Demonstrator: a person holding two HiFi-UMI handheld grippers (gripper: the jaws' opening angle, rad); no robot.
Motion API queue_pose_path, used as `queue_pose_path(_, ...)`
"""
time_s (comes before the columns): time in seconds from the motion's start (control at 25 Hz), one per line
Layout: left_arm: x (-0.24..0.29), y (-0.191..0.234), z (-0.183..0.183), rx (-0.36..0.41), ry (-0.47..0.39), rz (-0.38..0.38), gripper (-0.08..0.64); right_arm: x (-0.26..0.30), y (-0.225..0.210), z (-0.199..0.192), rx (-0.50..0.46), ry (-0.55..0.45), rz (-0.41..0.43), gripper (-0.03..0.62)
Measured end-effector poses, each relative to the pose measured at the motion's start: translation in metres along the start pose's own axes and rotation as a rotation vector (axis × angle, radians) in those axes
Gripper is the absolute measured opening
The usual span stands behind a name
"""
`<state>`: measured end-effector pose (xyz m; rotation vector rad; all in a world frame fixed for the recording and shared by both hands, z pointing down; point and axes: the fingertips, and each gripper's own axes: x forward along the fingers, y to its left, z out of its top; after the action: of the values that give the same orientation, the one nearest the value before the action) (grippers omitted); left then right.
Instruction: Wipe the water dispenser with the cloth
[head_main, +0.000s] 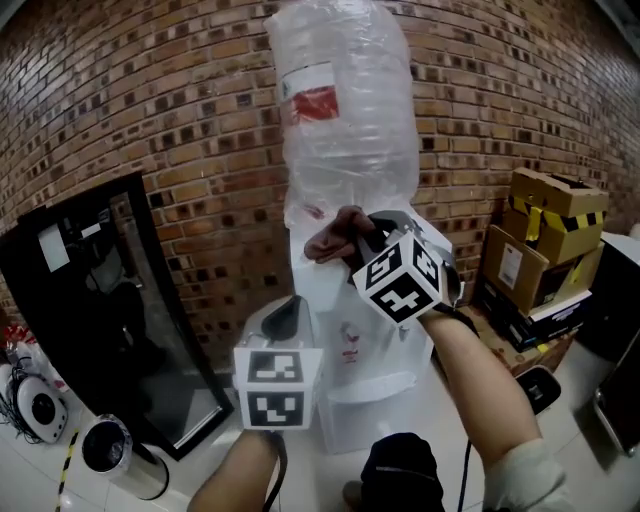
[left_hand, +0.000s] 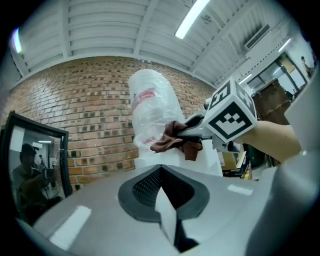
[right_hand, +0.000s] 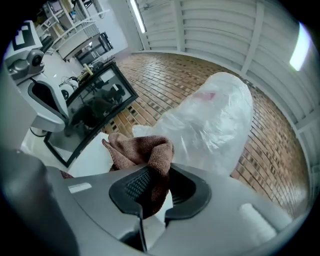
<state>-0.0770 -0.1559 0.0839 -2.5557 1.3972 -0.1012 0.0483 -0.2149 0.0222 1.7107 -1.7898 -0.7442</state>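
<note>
The white water dispenser (head_main: 345, 345) stands against the brick wall, with a plastic-wrapped bottle (head_main: 345, 110) on top. My right gripper (head_main: 362, 240) is shut on a brown cloth (head_main: 333, 238), which hangs at the top of the dispenser's body just under the bottle. In the right gripper view the cloth (right_hand: 142, 152) bunches out of the jaws in front of the bottle (right_hand: 215, 120). My left gripper (head_main: 287, 312) is lower and to the left, in front of the dispenser, shut and holding nothing. The left gripper view shows the cloth (left_hand: 172, 137) and bottle (left_hand: 150, 107) ahead.
A black glass-door cabinet (head_main: 110, 300) leans against the wall at the left. Stacked cardboard boxes (head_main: 545, 240) stand at the right. A metal vessel (head_main: 105, 445) and a round white device (head_main: 40, 410) sit on the floor at lower left. The person's shoe (head_main: 400, 470) is before the dispenser.
</note>
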Motion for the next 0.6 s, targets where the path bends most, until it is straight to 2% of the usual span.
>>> queue_pose_path(0.12,0.007,-0.026,0.002,-0.012,-0.002,-0.039,0.0,-0.002,-0.023,-0.02,-0.003,0.053,-0.025,0.081)
queue_pose_path(0.32,0.01,-0.067,-0.003,0.01,0.017,-0.094,0.0,-0.013,-0.061,-0.067,0.045,0.124,-0.064,0.081)
queue_pose_path(0.6,0.026,-0.1,-0.016,-0.013,0.024,-0.139,0.0,-0.018,-0.086,-0.094,0.103,0.133,-0.093,0.08)
